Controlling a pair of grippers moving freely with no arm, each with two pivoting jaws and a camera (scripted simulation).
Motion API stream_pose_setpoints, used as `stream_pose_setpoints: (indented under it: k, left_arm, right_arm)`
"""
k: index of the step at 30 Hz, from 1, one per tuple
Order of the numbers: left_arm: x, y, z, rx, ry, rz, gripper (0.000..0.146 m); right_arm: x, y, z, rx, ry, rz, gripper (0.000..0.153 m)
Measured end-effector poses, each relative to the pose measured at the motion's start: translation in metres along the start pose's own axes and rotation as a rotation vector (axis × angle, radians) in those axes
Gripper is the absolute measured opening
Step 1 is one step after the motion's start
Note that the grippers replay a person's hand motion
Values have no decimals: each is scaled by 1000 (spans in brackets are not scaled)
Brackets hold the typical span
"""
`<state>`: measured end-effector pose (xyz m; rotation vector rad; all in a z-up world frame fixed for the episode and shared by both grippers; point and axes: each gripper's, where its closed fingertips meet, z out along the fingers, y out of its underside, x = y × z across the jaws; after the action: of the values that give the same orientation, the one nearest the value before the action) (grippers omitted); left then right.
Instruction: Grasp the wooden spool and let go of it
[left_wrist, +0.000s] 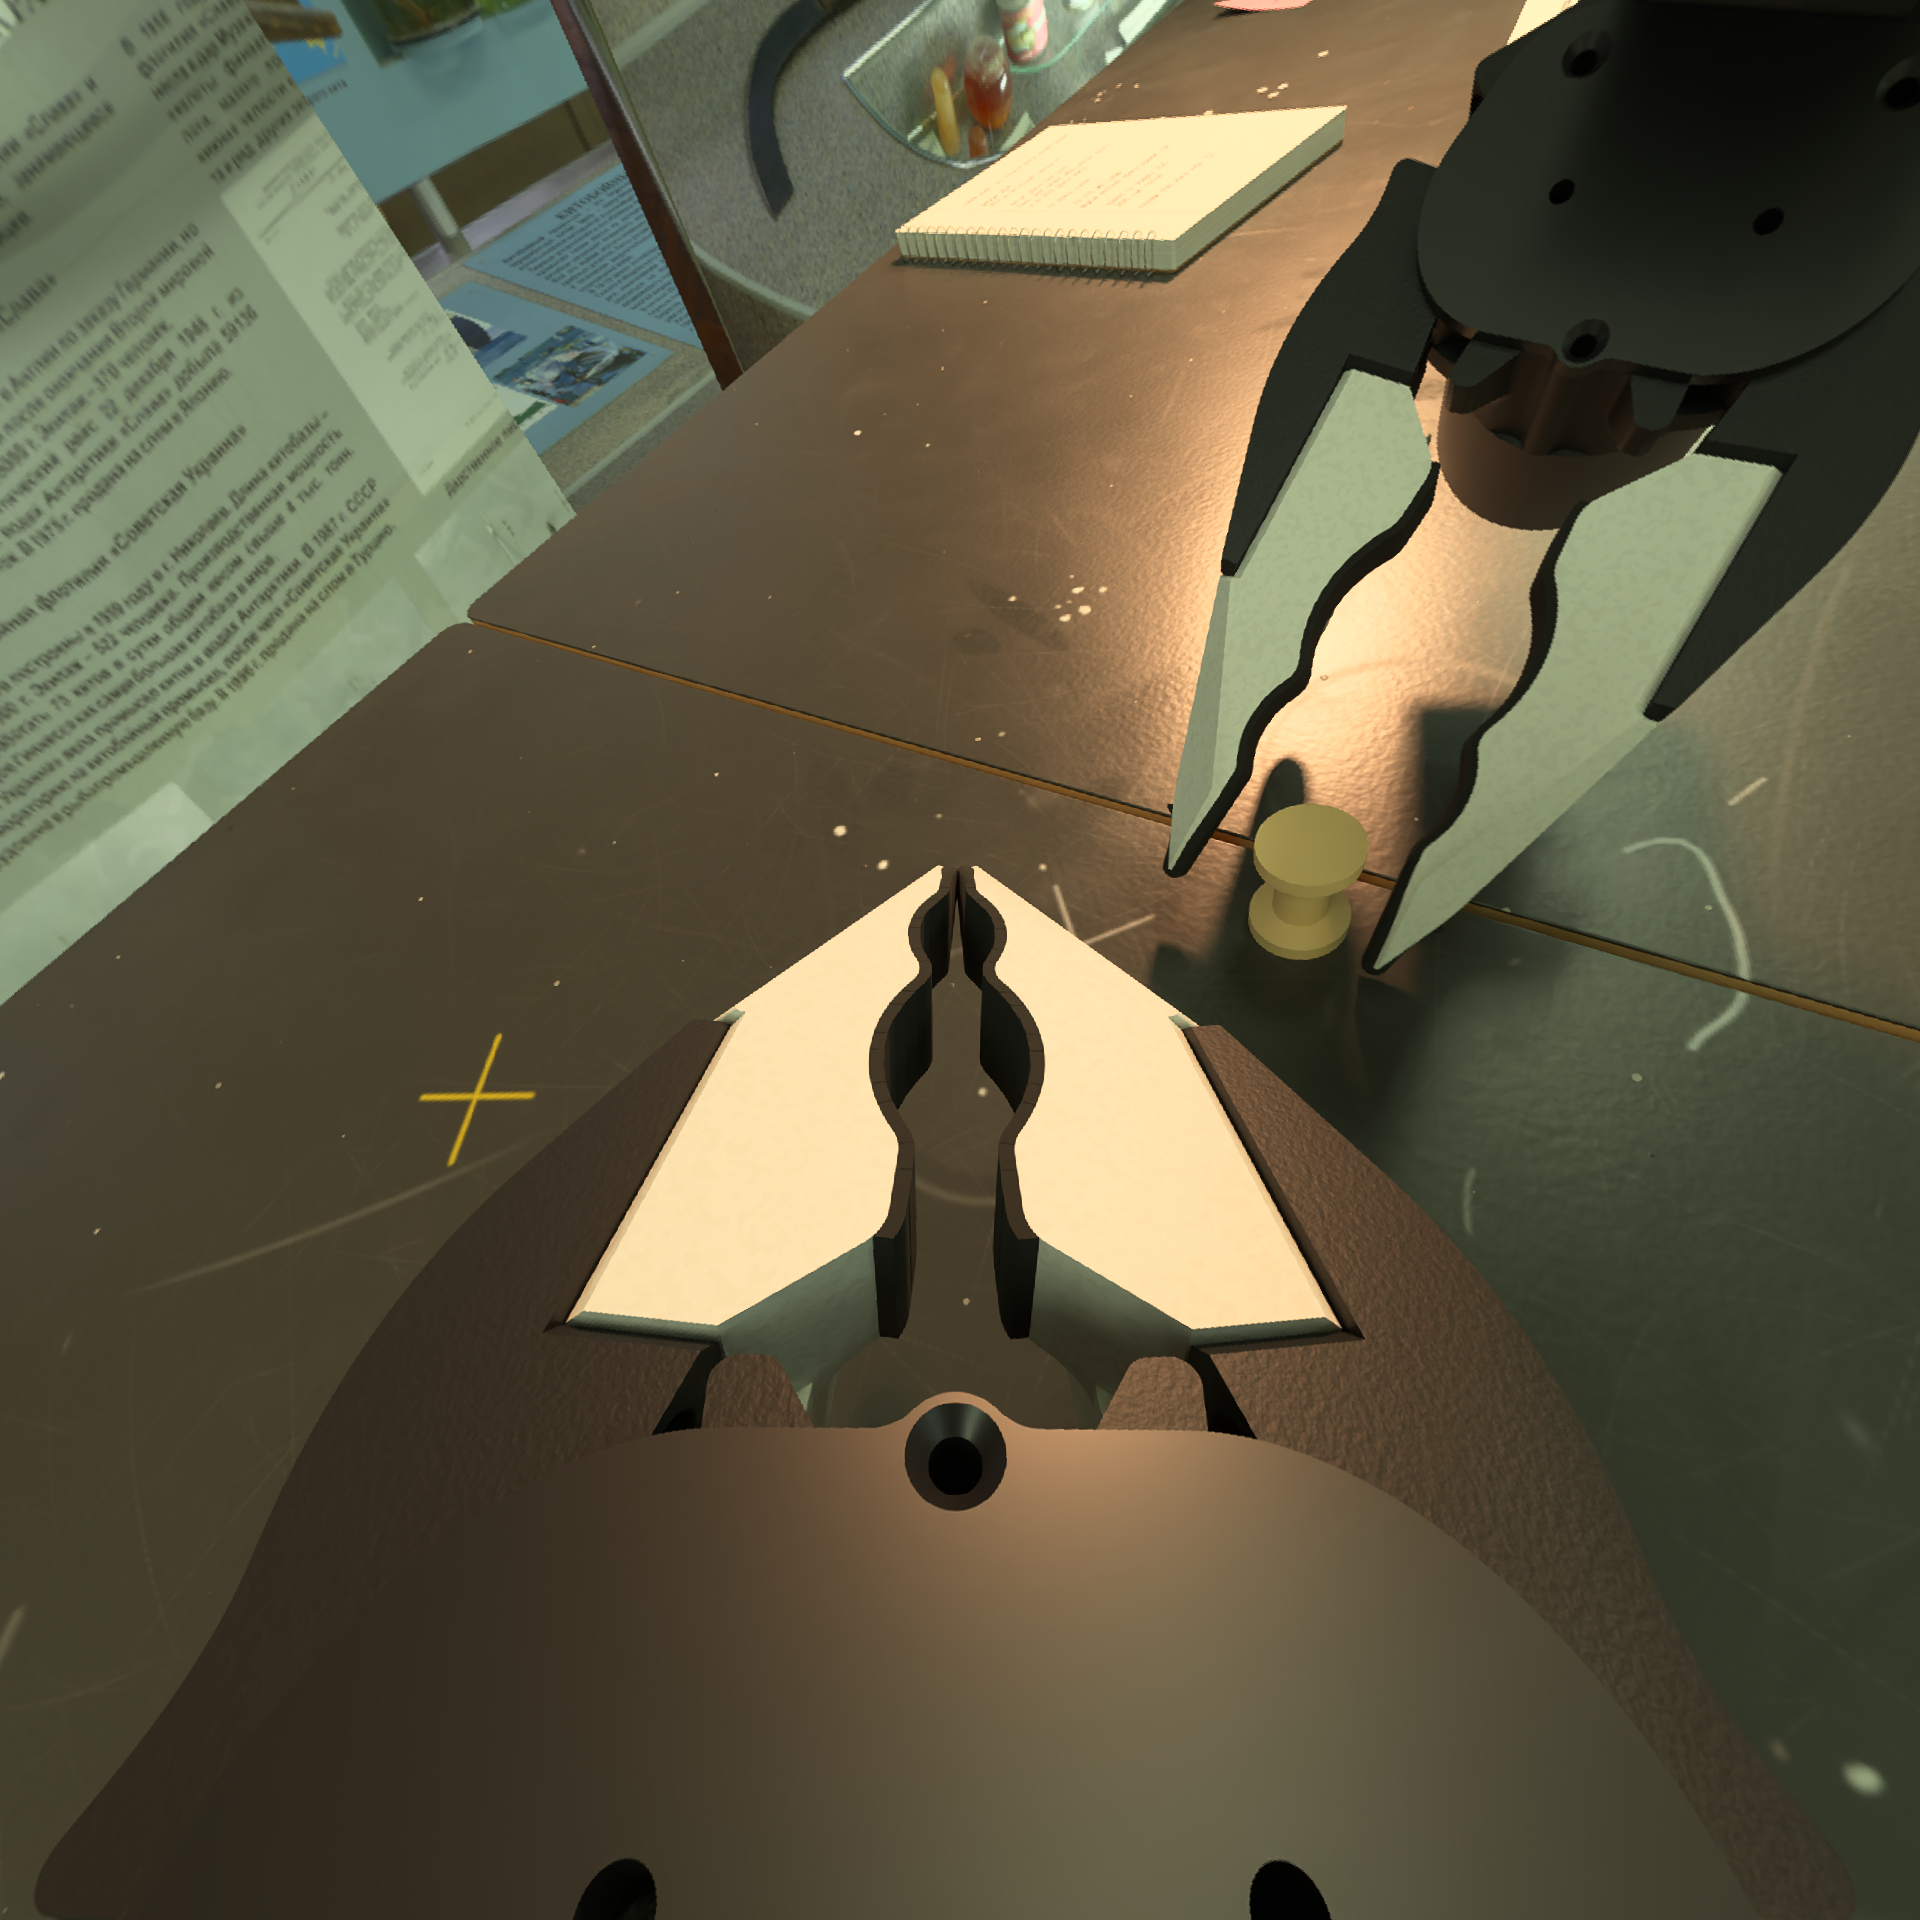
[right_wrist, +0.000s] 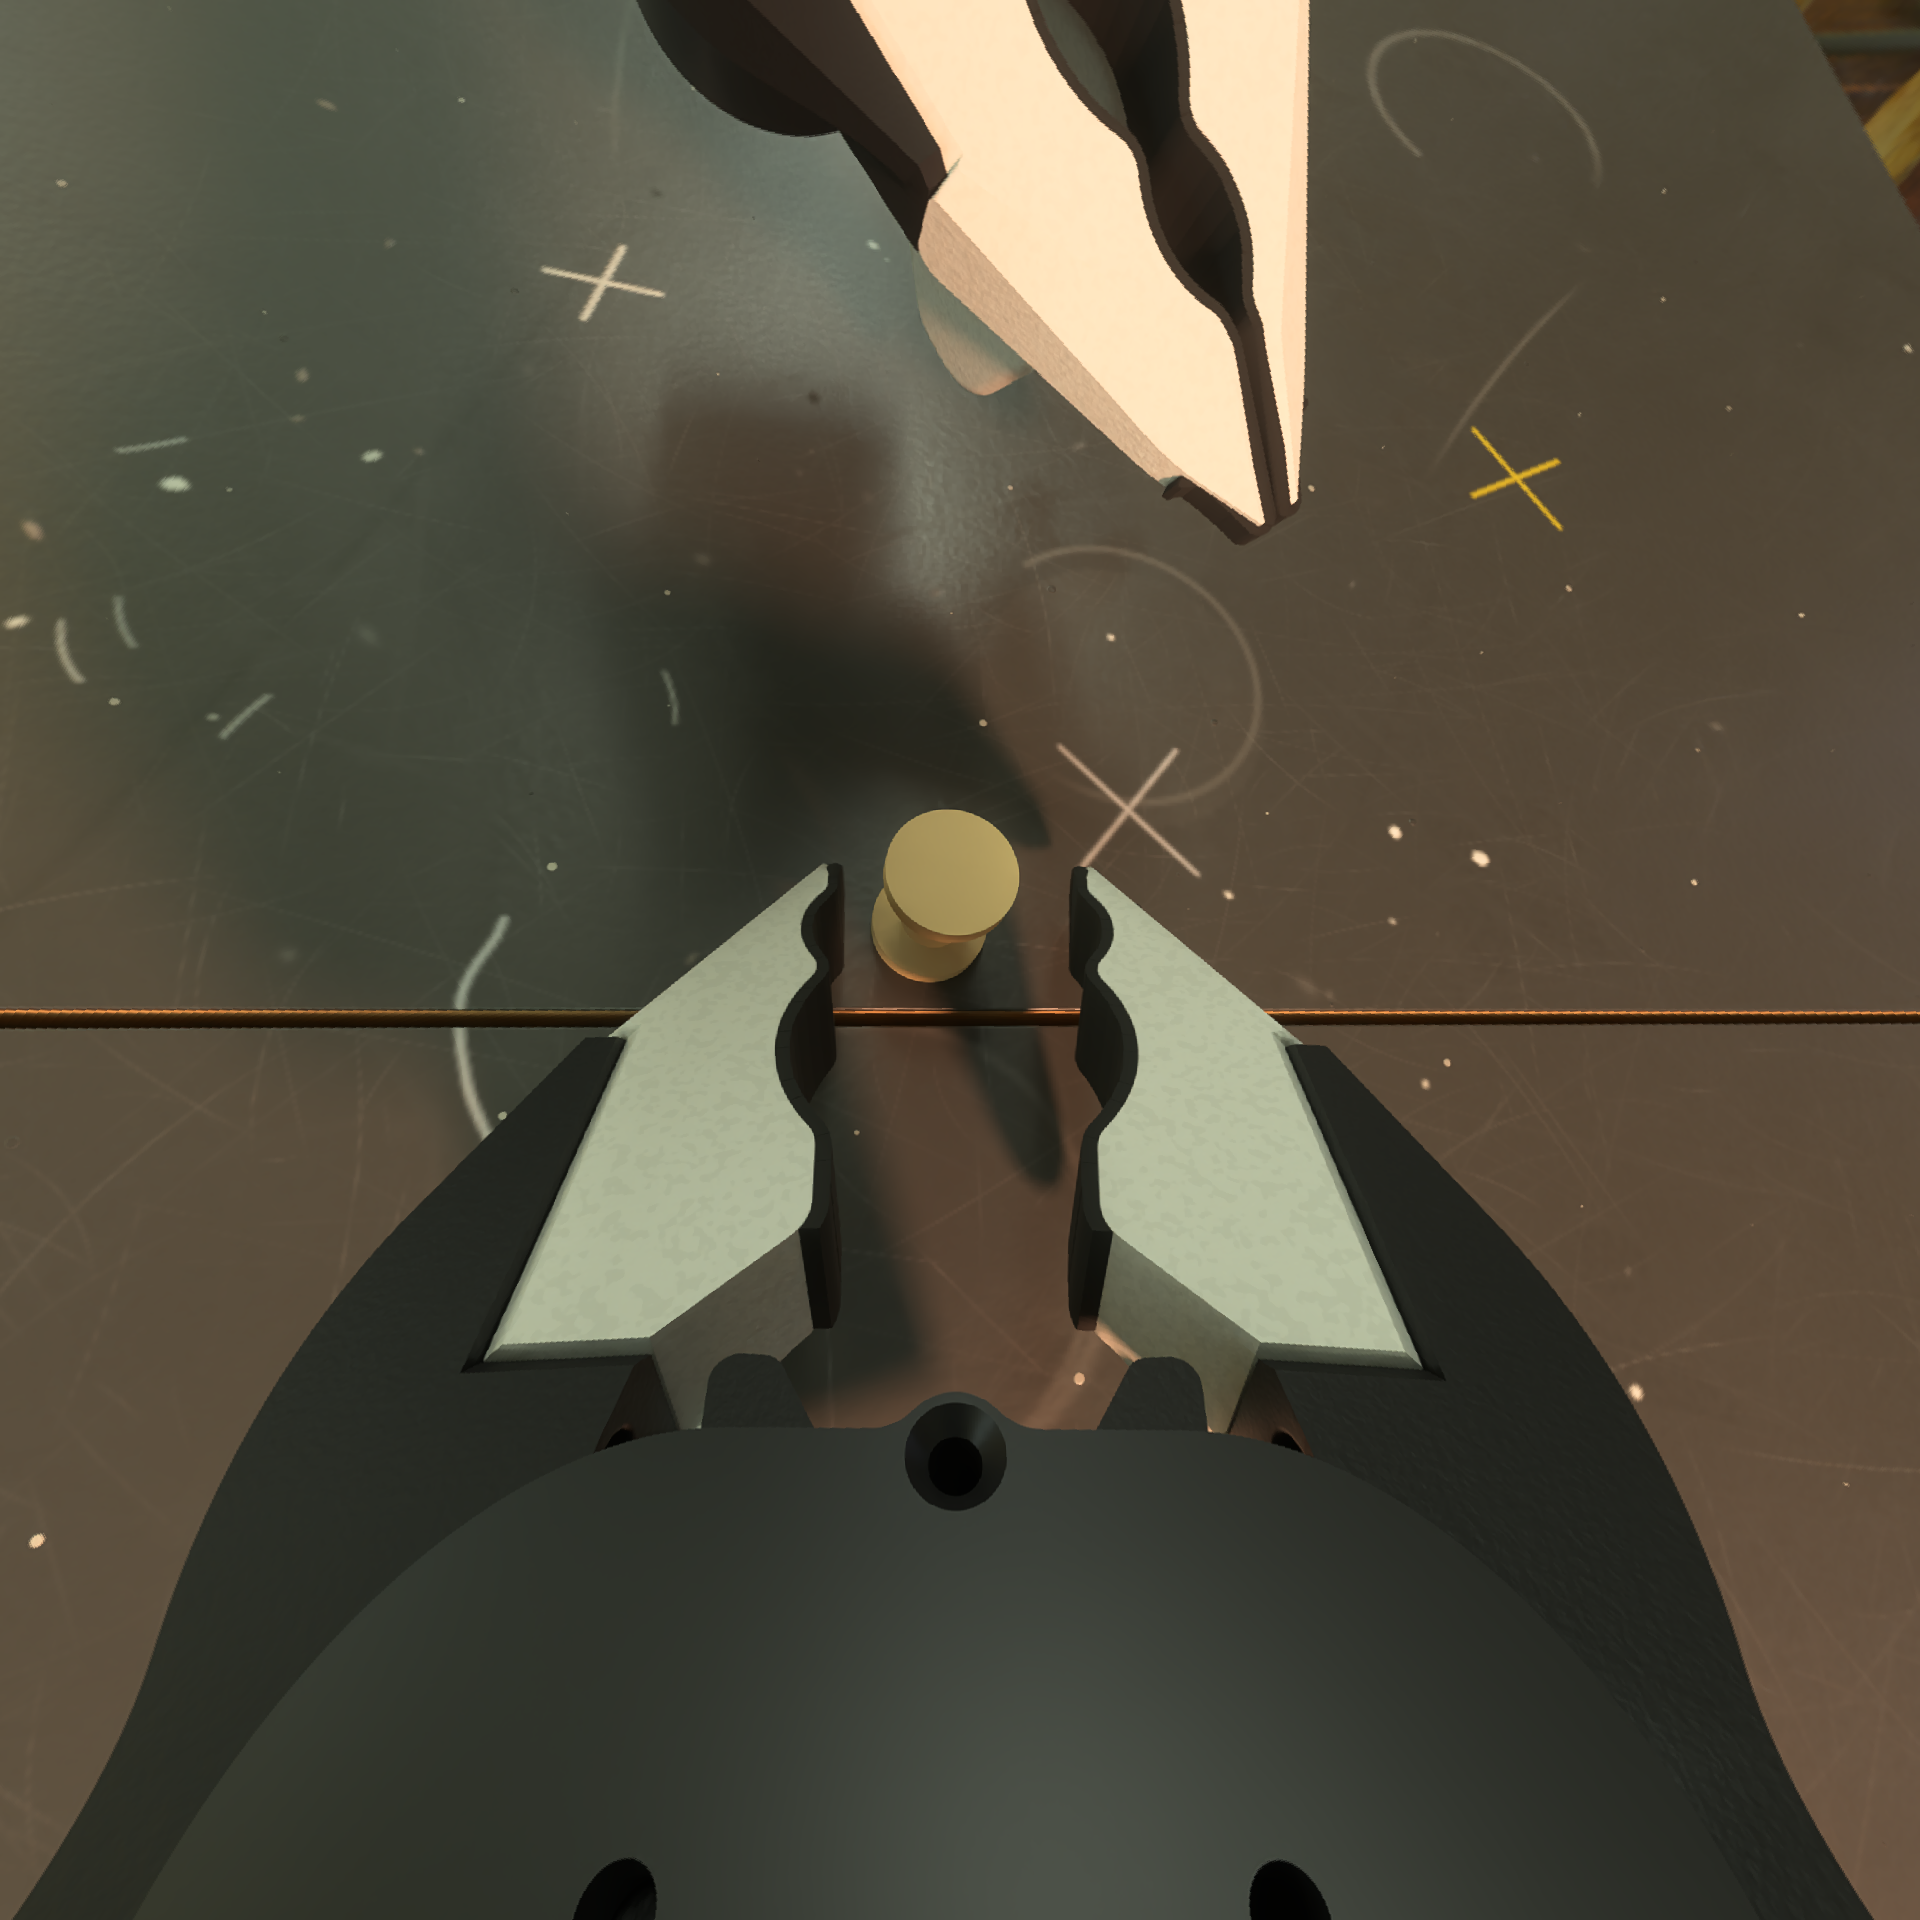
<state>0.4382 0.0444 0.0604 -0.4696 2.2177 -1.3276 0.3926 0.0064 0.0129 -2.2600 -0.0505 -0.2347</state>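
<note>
A small pale wooden spool (left_wrist: 1306, 879) stands upright on the dark table, just beside the seam between two table panels. In the right wrist view the spool (right_wrist: 943, 896) sits between my right gripper's fingertips, nearer the left finger, with a gap on each side. My right gripper (right_wrist: 954, 883) is open and empty; in the left wrist view the right gripper (left_wrist: 1276, 916) comes down from the upper right and straddles the spool. My left gripper (left_wrist: 956, 873) is shut and empty, left of the spool; in the right wrist view the left gripper (right_wrist: 1270, 514) hangs beyond the spool.
A spiral notepad (left_wrist: 1122, 192) lies at the far end of the table. A glass shelf with jars (left_wrist: 966, 94) and a leaning printed board (left_wrist: 208, 468) stand past the table's left edge. The tabletop (right_wrist: 416, 623) is scratched, with a yellow cross mark (left_wrist: 476, 1096).
</note>
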Motion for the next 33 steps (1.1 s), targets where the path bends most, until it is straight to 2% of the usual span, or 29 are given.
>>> stream_pose_setpoints:
  k: [4, 6, 14, 21, 23, 25, 30, 33]
  left_arm:
    - [1, -2, -2, 12, 15, -3, 0]
    - [1, -3, -3, 19, 17, -5, 0]
    - [-1, -11, -9, 59, -17, 59, 4]
    - [-14, -16, -19, 109, -72, -2, 12]
    - [-17, -19, -24, 122, -76, -25, 11]
    - [-21, -26, -33, 151, -89, -36, 9]
    - [-45, -33, -76, 140, -199, -109, 10]
    - [-76, -17, -127, 11, -340, -96, 11]
  right_arm:
    - [-2, 1, -1, -2, -27, 9, 33]
    - [-6, 1, -1, 0, -54, -4, 23]
    - [-10, -8, 8, 7, -67, -32, 23]
    - [-12, -14, 14, 15, -65, -66, 23]
    - [-10, -14, 14, 18, -49, -70, 43]
    - [-8, -15, 13, 21, -28, -71, 54]
    - [-6, -14, 13, 23, -28, -61, 62]
    - [-7, -14, 13, 19, -48, -50, 61]
